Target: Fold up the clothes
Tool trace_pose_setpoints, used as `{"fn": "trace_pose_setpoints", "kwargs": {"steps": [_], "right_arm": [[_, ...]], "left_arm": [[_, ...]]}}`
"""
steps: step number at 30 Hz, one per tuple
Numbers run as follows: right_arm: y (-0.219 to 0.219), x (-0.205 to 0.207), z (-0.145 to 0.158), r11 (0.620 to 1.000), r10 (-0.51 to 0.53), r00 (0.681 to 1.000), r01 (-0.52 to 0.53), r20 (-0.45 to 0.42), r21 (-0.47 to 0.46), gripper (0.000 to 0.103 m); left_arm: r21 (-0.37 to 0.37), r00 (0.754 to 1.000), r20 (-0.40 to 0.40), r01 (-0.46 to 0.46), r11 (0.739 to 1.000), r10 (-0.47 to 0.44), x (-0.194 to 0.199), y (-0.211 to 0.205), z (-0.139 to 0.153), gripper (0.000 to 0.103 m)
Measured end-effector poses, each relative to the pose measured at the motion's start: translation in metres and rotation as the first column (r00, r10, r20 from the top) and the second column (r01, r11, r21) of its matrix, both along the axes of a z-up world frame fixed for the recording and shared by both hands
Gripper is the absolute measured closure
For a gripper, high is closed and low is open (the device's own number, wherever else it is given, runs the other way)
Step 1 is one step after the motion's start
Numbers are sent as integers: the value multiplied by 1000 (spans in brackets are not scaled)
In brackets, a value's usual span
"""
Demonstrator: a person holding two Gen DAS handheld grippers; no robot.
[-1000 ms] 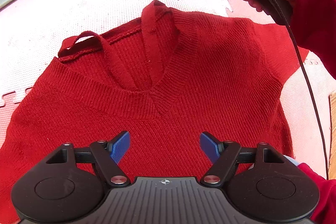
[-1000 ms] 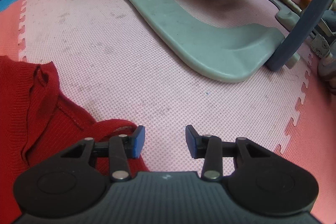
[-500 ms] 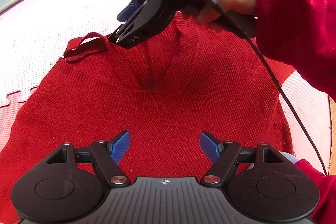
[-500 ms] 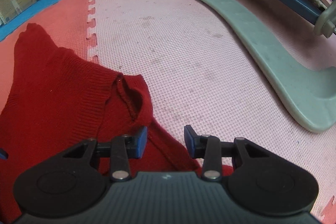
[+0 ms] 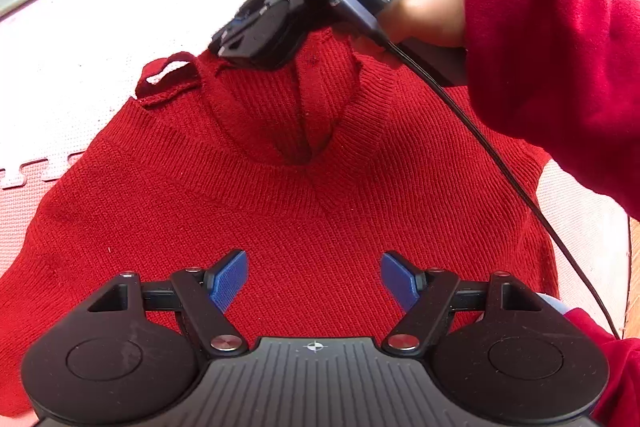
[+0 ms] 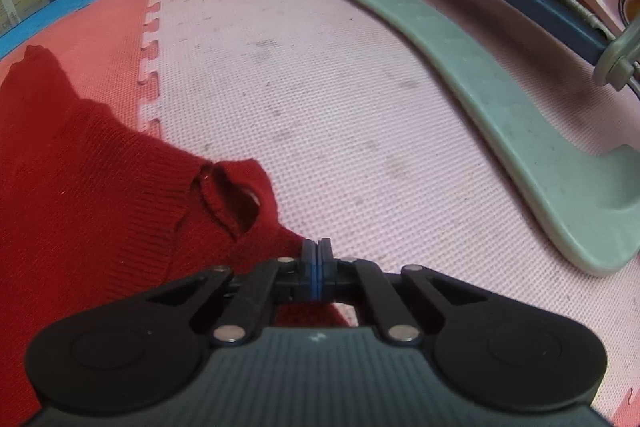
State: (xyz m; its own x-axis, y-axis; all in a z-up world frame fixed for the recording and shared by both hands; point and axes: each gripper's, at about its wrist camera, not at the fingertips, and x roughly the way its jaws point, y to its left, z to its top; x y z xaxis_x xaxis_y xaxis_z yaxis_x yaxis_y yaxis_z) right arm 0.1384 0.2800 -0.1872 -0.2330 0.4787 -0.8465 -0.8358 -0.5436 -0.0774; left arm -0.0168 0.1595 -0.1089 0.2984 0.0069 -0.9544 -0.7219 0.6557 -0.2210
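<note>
Left gripper (image 5: 314,277) hovering over red sweater (image 5: 280,211), jaws standing wide, nothing between pads; sweater body lying directly beneath and ahead, spread flat on pink foam mat (image 5: 80,39), long axis running away from tongs toward collar. Right gripper (image 6: 317,263) at far collar edge, jaws having just been closing, now pinching knit there; right hand nearer collar.

Red ribbed-knit sweater (image 5: 320,211) on pink dimpled foam mat (image 6: 340,99).
</note>
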Motion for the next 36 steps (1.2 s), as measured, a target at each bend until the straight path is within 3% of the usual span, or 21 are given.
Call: {"fn": "trace_pose_setpoints", "kwargs": {"steps": [2,8,12,15,19,23,26,28,30,36], "right_arm": [[2,-2,-6,999,17,1000,-17,8,-30,102],[2,-1,-10,1000,-24,1000,24,8,2,102],[5,0,-2,998,-6,1000,5,-15,-64,98],[4,12,15,997,-32,999,29,-37,-66,88],[0,37,39,993,-117,993,117,-19,-6,58],[-10,77,53,961,-274,962,275,-23,36,58],[-24,107,51,899,-433,900,435,-48,41,58],[-35,116,45,877,-477,877,479,-52,31,58],[-45,117,38,878,-478,877,478,-47,12,61],[-61,86,18,920,-392,918,389,-59,-47,62]], "left_arm": [[-3,1000,-3,6,1000,-6,1,-1,-1,27],[-8,1000,-8,3,1000,-3,-1,-2,-3,27],[-3,1000,-6,-2,1000,2,-1,0,-1,27],[-3,1000,-1,-5,1000,5,-1,1,0,27],[-12,1000,2,-4,1000,4,0,-1,-3,27],[-16,1000,-3,-5,1000,5,-2,-4,-4,27],[-14,1000,-6,-9,1000,9,-3,-3,-7,27],[-13,1000,-12,-5,1000,5,-3,-4,-8,27],[-12,1000,-19,0,1000,0,-3,-5,-9,27],[-17,999,-32,11,1000,-12,1,-10,-11,27]]}}
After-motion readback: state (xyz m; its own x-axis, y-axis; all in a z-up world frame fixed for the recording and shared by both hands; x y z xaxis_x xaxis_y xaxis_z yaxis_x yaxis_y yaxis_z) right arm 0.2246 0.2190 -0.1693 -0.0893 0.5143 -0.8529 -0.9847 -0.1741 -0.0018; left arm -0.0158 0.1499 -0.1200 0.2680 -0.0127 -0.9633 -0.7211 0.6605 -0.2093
